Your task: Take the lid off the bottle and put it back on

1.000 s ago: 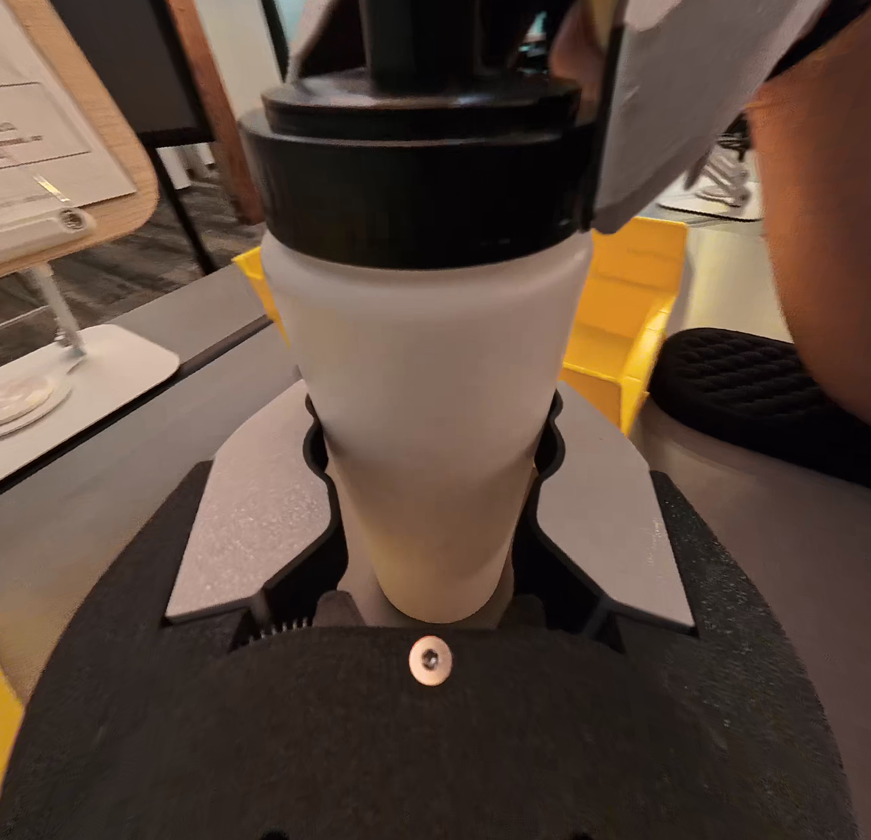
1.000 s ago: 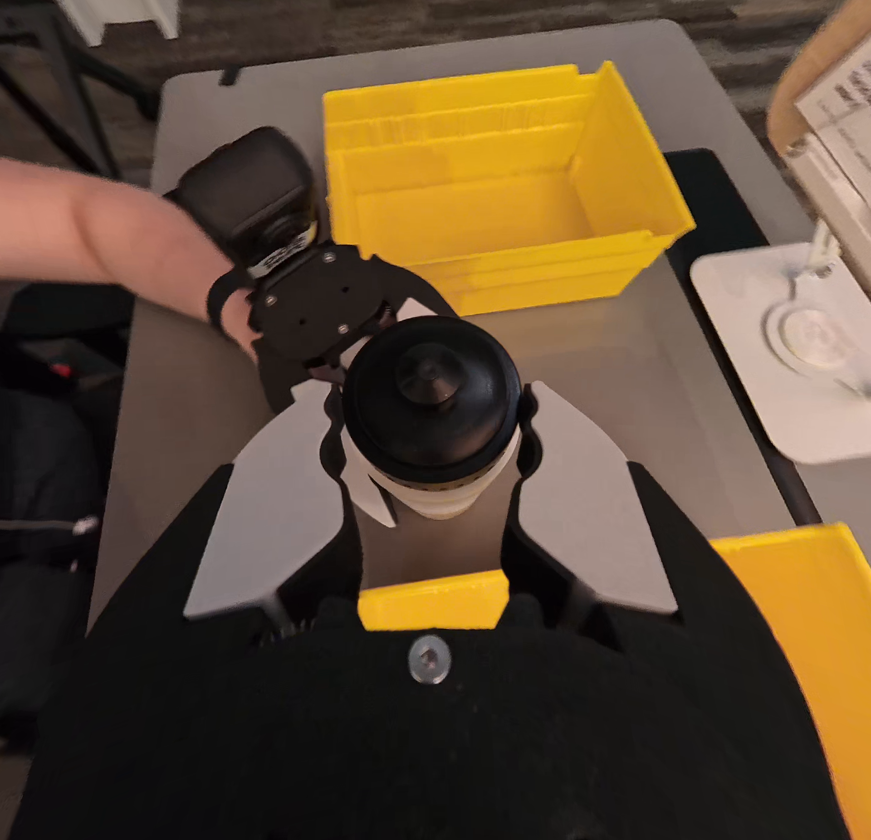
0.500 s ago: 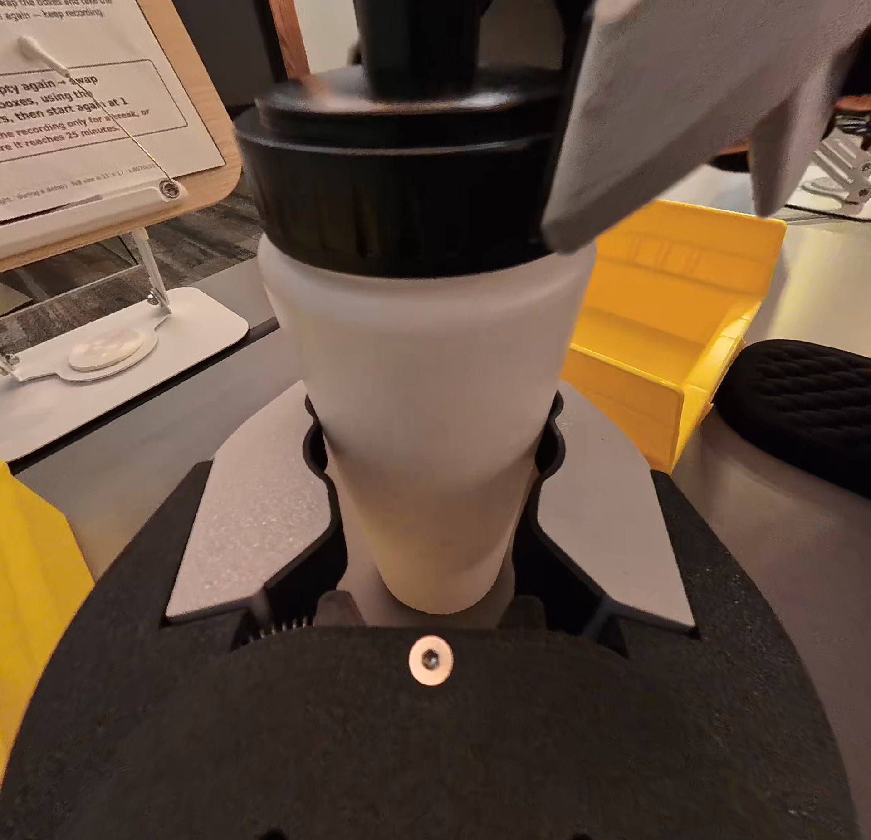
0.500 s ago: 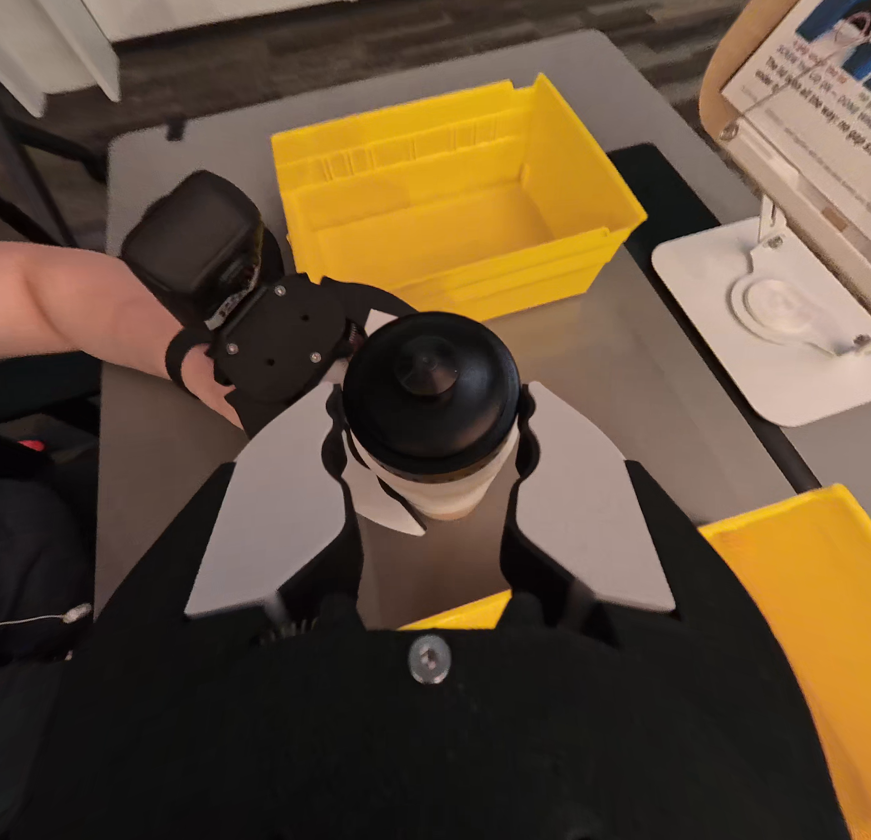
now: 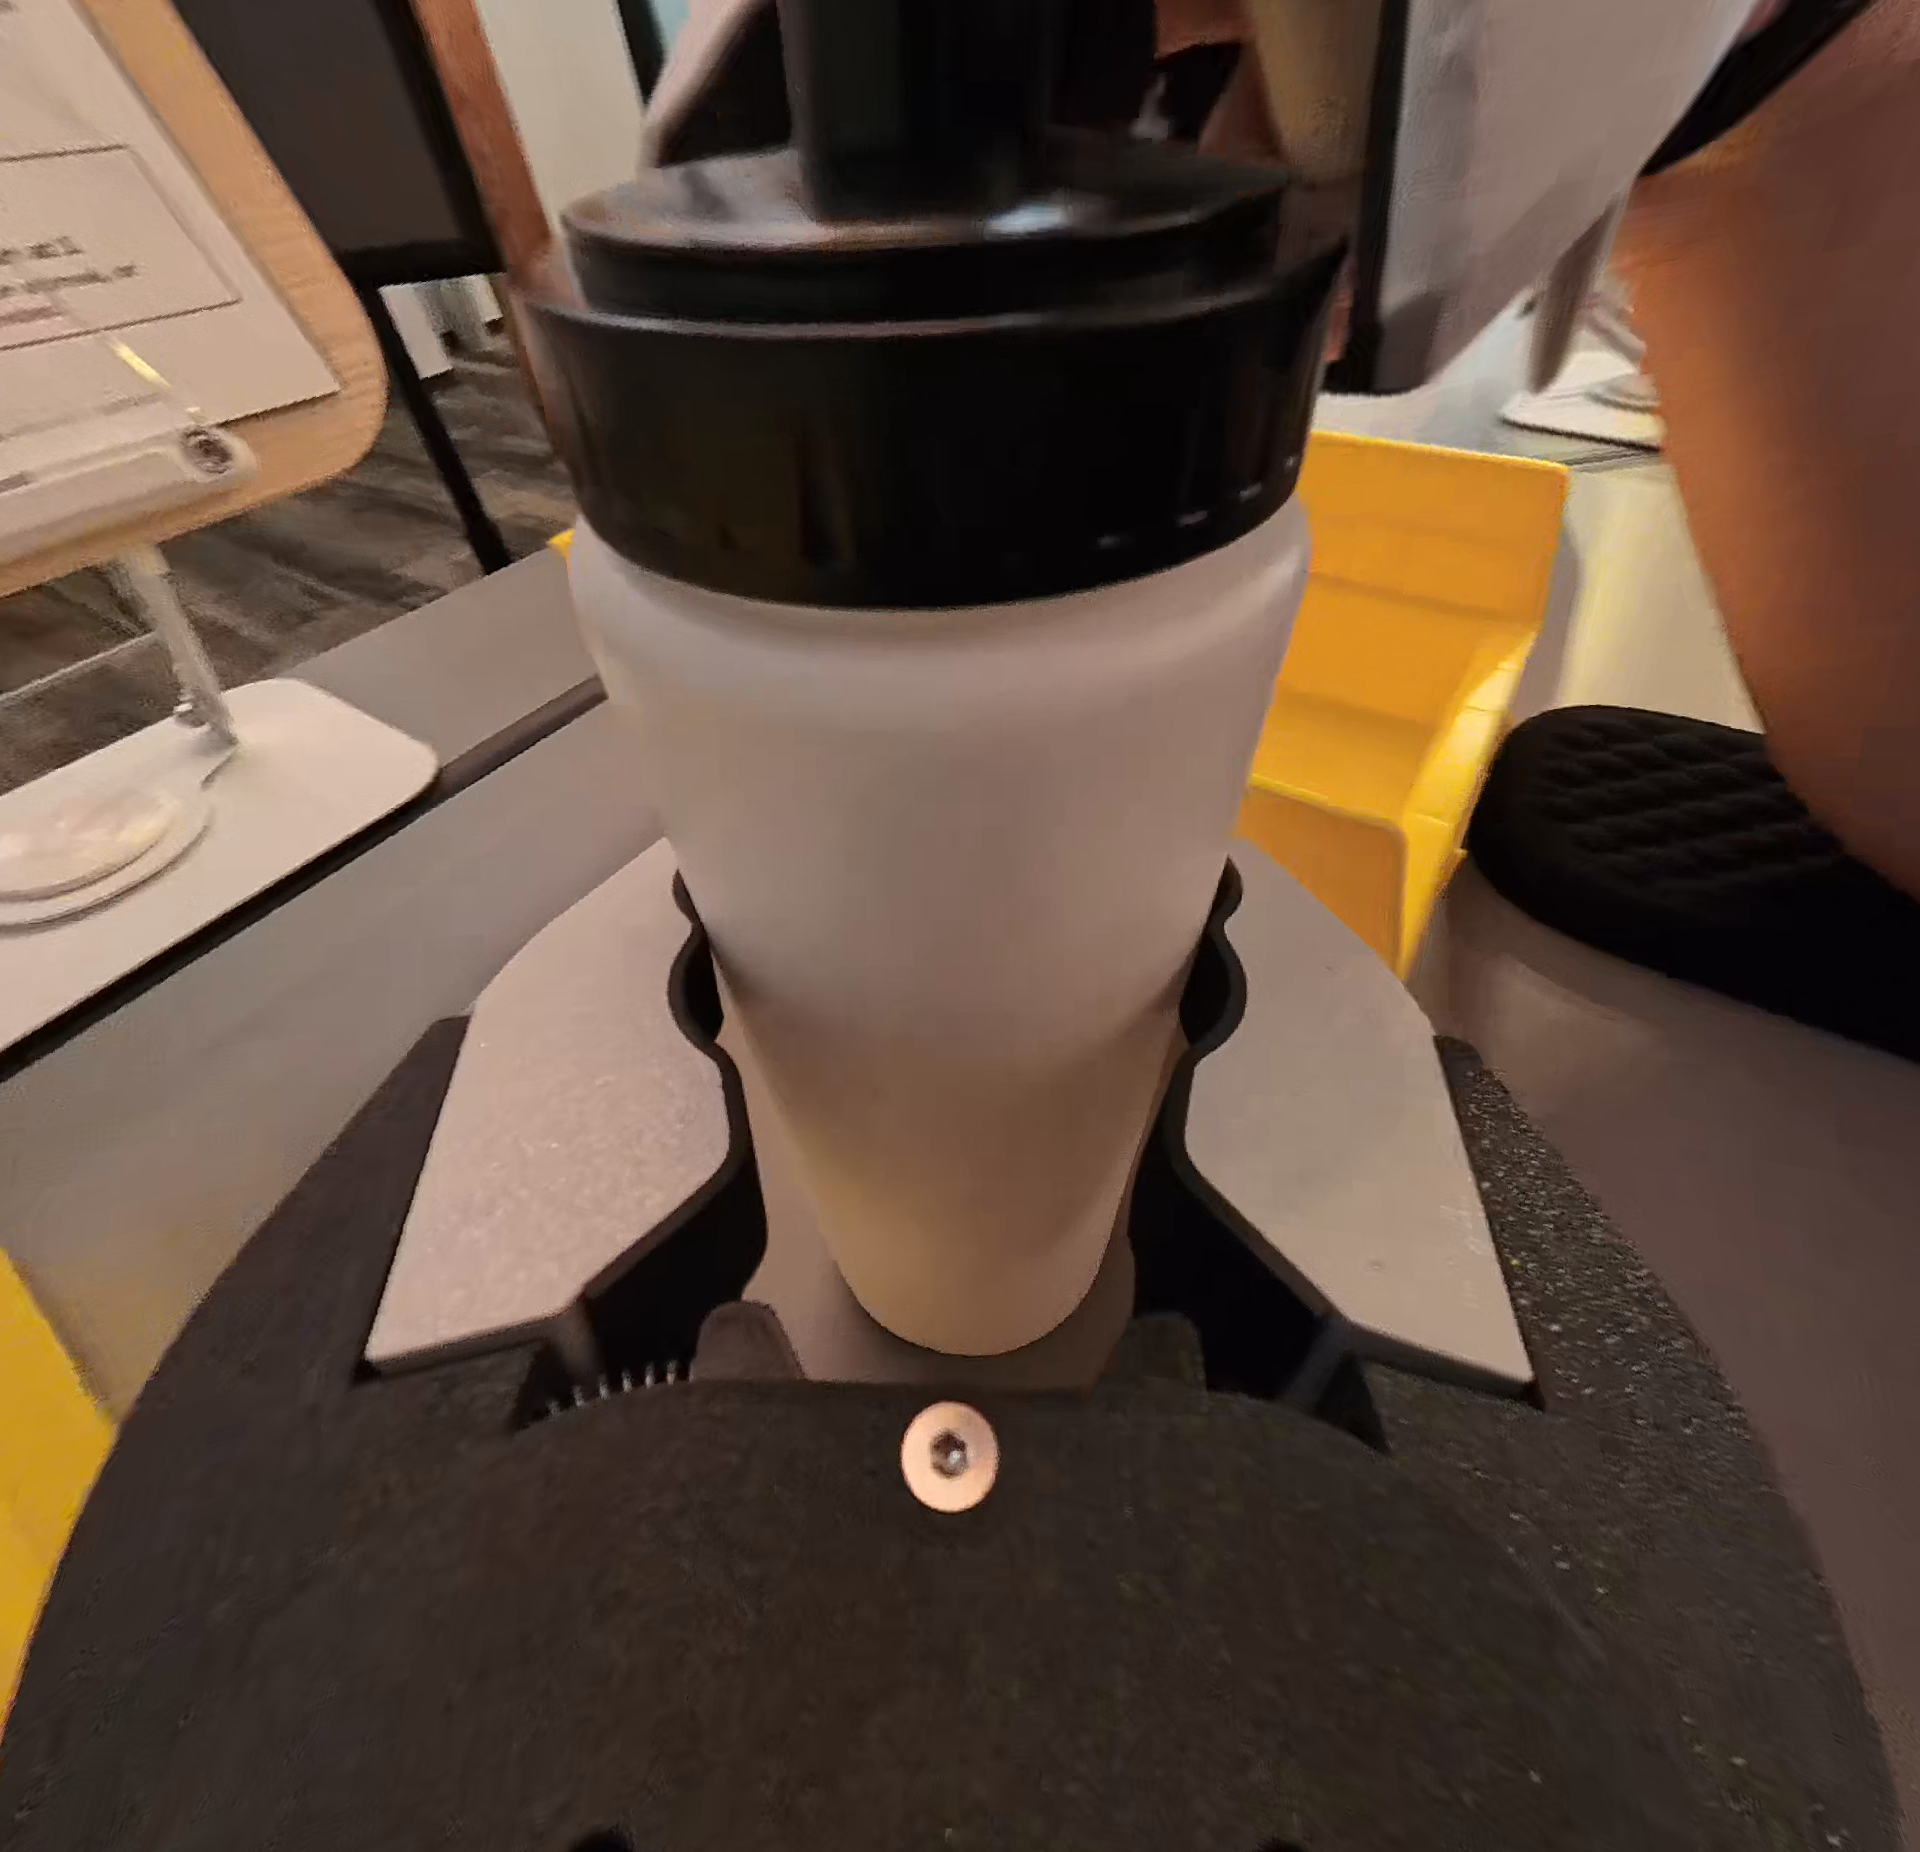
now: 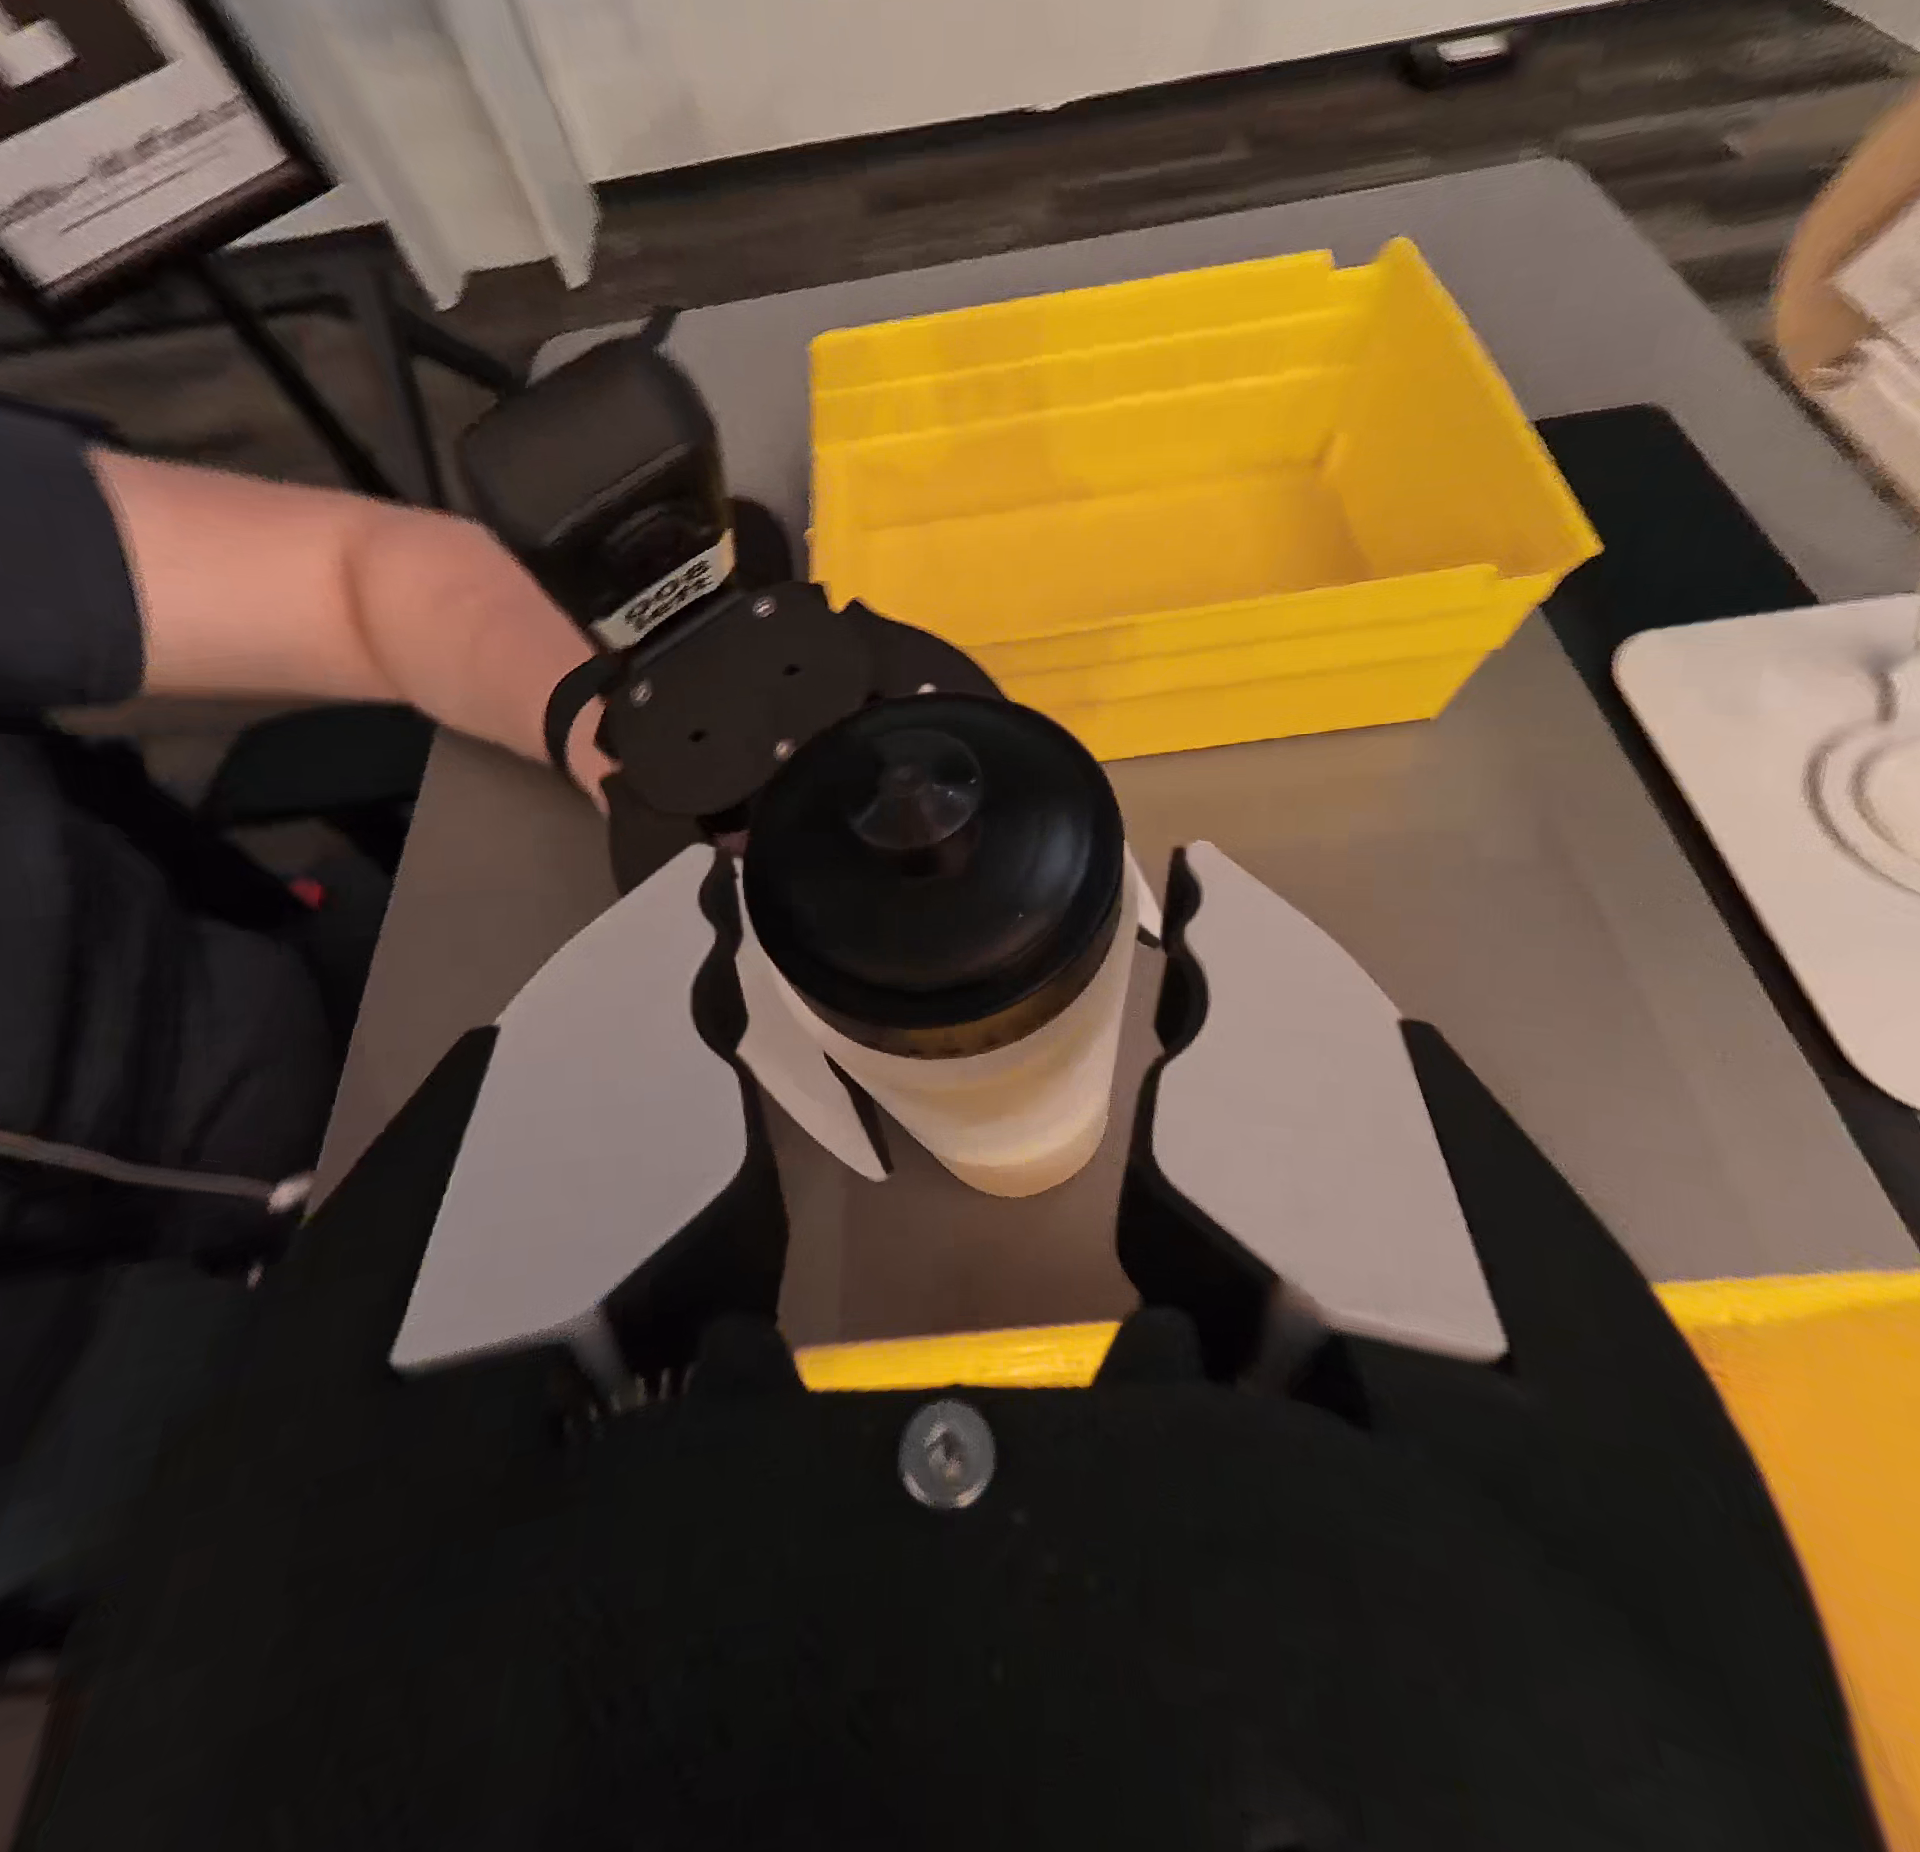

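Observation:
A white bottle [image 5: 956,867] with a black screw lid [image 5: 925,452] stands upright in my left gripper [image 5: 956,919], which is shut on its lower body. In the right wrist view I look down on the lid [image 6: 930,867] seated on the bottle [image 6: 997,1106]. My right gripper [image 6: 951,867] is open, with its jaws on either side of the lid and a small gap showing on the right side. One of its grey fingers [image 5: 1507,140] shows blurred at the top right of the left wrist view. The left gripper's black body [image 6: 727,722] is held by a hand.
A yellow bin [image 6: 1195,514] sits on the grey table [image 6: 1455,971] behind the bottle. A second yellow bin [image 6: 1818,1490] is at the near right. A white stand base [image 6: 1766,815] and a clipboard [image 5: 156,348] stand at the side, with a black pad [image 5: 1662,867] nearby. My right fingertips sit around 8 cm from my left ones.
My right gripper's jaws have spread apart from the lid they were clamped on. The bottle has stayed in my left gripper, and both views have shifted a little.

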`<state>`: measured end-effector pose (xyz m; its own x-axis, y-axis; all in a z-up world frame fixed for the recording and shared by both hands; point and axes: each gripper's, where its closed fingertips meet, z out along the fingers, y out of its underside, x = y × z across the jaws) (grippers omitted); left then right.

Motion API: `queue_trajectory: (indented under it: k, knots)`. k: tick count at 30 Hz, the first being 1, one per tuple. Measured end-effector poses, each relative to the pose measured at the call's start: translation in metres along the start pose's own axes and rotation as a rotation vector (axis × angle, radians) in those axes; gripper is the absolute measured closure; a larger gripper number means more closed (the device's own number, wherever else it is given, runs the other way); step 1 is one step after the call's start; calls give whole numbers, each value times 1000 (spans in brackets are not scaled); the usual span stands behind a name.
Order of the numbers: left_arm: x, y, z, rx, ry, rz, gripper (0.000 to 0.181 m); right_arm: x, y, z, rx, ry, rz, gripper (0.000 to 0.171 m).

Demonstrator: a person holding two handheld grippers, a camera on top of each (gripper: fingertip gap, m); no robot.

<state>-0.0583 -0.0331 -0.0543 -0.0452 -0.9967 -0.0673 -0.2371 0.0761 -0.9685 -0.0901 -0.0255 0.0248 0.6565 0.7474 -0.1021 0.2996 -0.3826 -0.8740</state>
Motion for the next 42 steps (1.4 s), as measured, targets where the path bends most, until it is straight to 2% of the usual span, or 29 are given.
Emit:
queue_trajectory:
  k: [6,8,10,13,16,19,20,22,24,28,31,33,35,39,42]
  knots:
    - [-4,1,-2,-22,-49,12,93,2,-6,11,-91,277,57,97]
    - [-1,0,-2,-20,-19,23,93,0,-5,9,-125,308,47,98]
    - [8,0,-1,-25,40,44,93,-6,-1,5,-155,261,26,98]
    - [30,-1,0,-20,168,52,93,-24,5,-3,-169,90,-70,98]
    - [44,-2,-1,-7,227,102,93,-43,8,-11,-84,-115,-234,98]
    - [38,-2,1,-16,199,65,93,-37,4,-9,-4,-174,-172,99]
    - [32,-1,1,-17,168,49,93,-31,1,-7,9,-148,-128,99]
    - [15,-1,0,-16,79,31,93,-16,-5,-4,30,-48,-94,87]
    - [-2,0,-2,-12,-11,17,93,-7,-6,-1,33,48,-98,83]
    - [-18,2,-6,4,-71,-47,93,2,-18,16,119,104,-68,84]
    - [-19,2,-6,4,-74,-48,93,11,-11,29,66,166,-93,94]
    - [-12,1,-6,6,-15,-35,93,6,-10,28,54,123,-116,94]
    - [8,-1,-5,17,116,-12,93,-10,-7,21,42,10,-179,94]
    - [53,-4,-6,29,354,9,93,-49,3,0,147,-364,-217,94]
    - [47,-4,-4,16,310,-31,93,-45,2,-1,228,-428,-173,94]
